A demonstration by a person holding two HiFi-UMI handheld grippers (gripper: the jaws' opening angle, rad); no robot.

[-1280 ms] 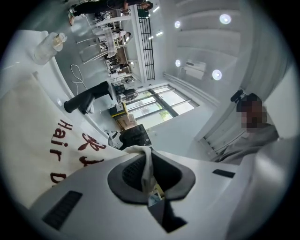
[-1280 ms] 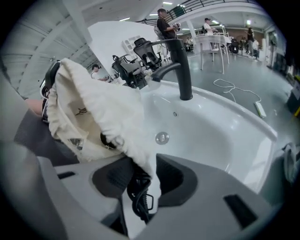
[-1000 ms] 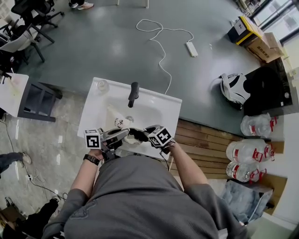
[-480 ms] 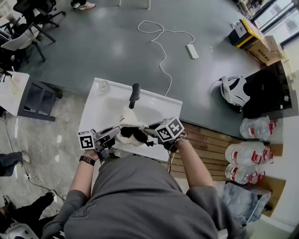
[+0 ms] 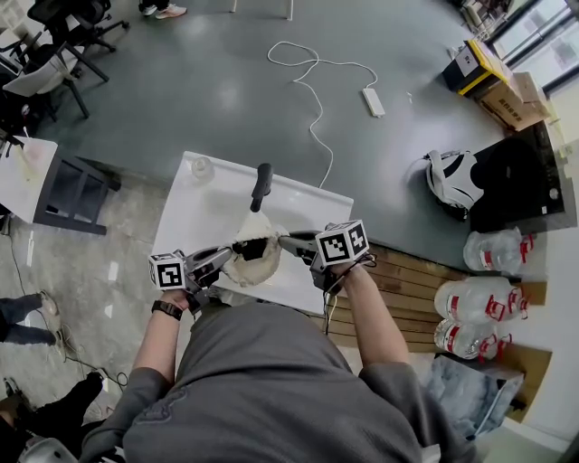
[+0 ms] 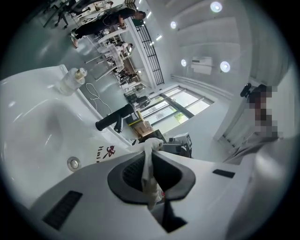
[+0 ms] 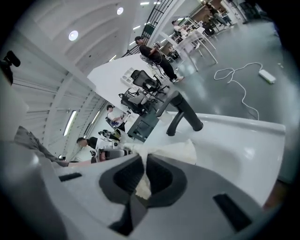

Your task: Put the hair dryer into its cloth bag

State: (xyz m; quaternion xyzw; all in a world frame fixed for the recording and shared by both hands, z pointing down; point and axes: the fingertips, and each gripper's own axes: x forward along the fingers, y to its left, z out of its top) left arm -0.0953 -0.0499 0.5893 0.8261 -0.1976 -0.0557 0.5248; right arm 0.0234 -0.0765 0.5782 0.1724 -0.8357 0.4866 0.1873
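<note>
Head view's bright & evenly lit, sharp mid-frame, just soft shadows + a pale sheen on the grey floor [image 5: 217,90]. Both gripper views = heavy fisheye w/ black corners; ceiling lights [image 6: 216,6] and windows [image 6: 187,101] blow out, and the cloth bag [image 6: 149,173] right by the lens goes soft.

Bag [image 5: 257,263]: cream cloth, matt, soft, creased.
Sink [image 5: 203,210]: white, glossy, smooth.
Tap [image 5: 261,184]: black, matt.
Planks [image 5: 398,273], right: brown wood, grooved.
</note>
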